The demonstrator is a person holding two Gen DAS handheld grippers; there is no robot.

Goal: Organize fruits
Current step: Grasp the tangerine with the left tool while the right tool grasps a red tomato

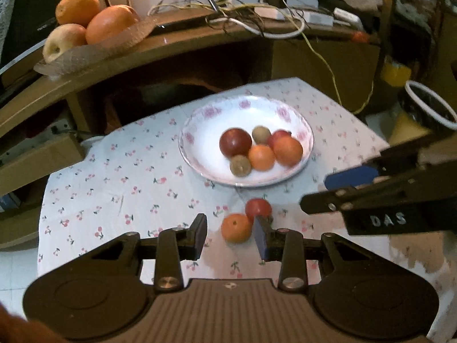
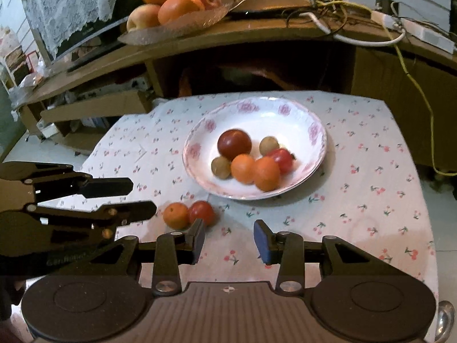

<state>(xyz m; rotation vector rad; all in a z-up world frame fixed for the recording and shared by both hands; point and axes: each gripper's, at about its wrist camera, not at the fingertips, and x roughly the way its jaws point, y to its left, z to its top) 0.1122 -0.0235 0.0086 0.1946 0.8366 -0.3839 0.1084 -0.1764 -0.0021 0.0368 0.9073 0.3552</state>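
Note:
A white flowered bowl (image 1: 200, 120) (image 2: 285, 111) on the cherry-print cloth holds several fruits: a dark red one (image 1: 235, 142) (image 2: 234, 143), oranges (image 1: 288, 151) (image 2: 266, 173) and small brown ones (image 1: 240, 165). A small orange (image 1: 236, 227) (image 2: 175, 215) and a red tomato (image 1: 258, 208) (image 2: 201, 212) lie touching on the cloth in front of the bowl. My left gripper (image 1: 232, 235) (image 2: 144, 198) is open and empty, just left of the orange. My right gripper (image 2: 230, 238) (image 1: 328, 191) is open and empty, right of the tomato.
A wooden shelf (image 1: 182, 43) behind the table carries a glass dish (image 1: 94, 51) (image 2: 182, 25) of large oranges and apples, plus tangled cables (image 1: 257, 20). A dark bowl (image 1: 431, 108) stands at the right. Cardboard boxes (image 2: 94, 108) lie at the left.

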